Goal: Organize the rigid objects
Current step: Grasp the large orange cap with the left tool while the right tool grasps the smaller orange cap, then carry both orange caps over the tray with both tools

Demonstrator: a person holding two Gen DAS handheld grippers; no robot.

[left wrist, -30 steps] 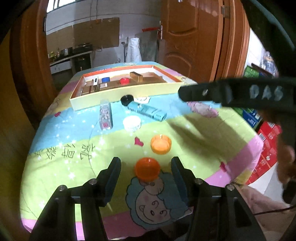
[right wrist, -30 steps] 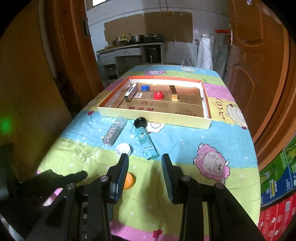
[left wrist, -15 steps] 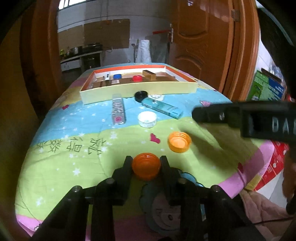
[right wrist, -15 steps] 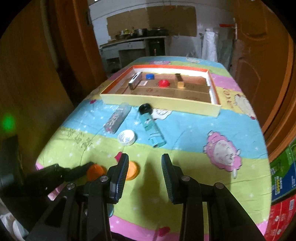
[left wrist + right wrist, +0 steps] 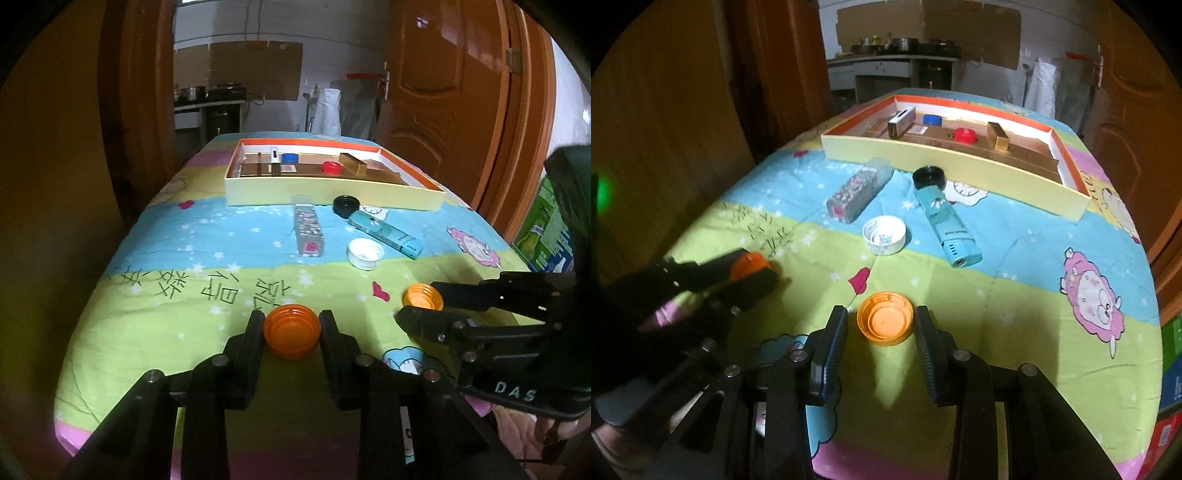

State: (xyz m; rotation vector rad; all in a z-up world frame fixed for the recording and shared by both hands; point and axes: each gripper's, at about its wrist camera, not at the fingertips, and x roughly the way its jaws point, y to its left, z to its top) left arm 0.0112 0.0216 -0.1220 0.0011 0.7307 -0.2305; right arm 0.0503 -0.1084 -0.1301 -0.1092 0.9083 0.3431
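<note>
Since before, left claw (image 5: 291, 325) clenched orange cap (image 5: 291, 335); right claw (image 5: 881, 325) released; tray (image 5: 945, 162) holds caps.

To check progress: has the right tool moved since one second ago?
Yes. The right tool came down and forward, now straddling the orange cap beside the pink heart.

Two handheld grippers low over the table, both angled downward

The left gripper (image 5: 291, 325) has both fingers pressed against the sides of a dark orange cap (image 5: 291, 335), gripping it. The right gripper (image 5: 881, 325) points steeply down with its jaws parted, straddling a lighter orange cap (image 5: 885, 323); a narrow gap shows at each pad, so neither touches it.
</note>
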